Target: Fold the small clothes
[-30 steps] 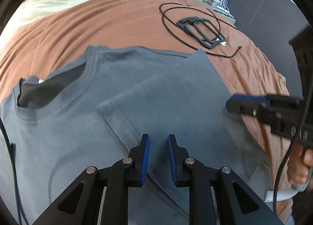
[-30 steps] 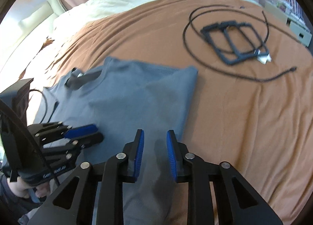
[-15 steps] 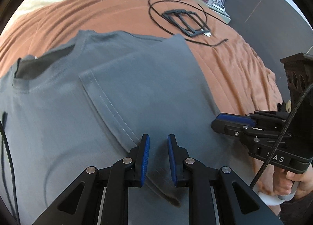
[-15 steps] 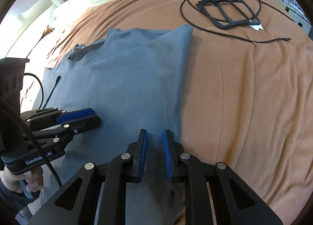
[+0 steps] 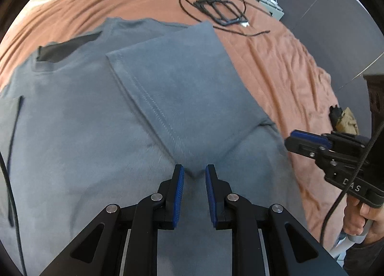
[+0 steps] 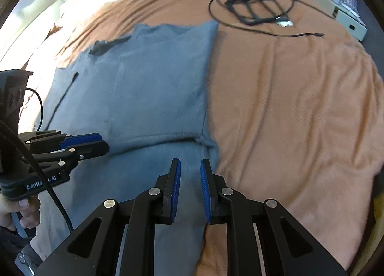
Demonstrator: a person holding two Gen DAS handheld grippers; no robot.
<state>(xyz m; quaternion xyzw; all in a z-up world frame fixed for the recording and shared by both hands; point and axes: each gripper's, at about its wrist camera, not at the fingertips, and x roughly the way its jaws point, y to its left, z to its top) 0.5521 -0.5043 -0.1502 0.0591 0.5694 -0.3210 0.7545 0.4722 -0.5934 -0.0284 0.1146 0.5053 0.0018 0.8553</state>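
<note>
- Grey knit cotton: T-shirt (image 5: 100, 132), left wrist view, flat on the brown bedspread (image 5: 276, 65), one sleeve folded inward. Soft, light, limp; likely best pinched at a hem or fold edge. Left gripper (image 5: 194, 180) hovers over it, jaws narrowly parted, nothing between.
- Right wrist view: the T-shirt's folded side edge runs toward the bed's near edge; broad bare bedspread beyond, black cable (image 6: 252, 29) at the far end. Right gripper (image 6: 189, 175) narrowly parted, having just closed slightly, holding nothing.

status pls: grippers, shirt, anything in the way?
Left gripper and right gripper both empty, jaws narrowly apart, above cloth. Grey t-shirt flat on orange bedspread, one sleeve folded in. Black cable and frames lie beyond collar, clear of shirt.
</note>
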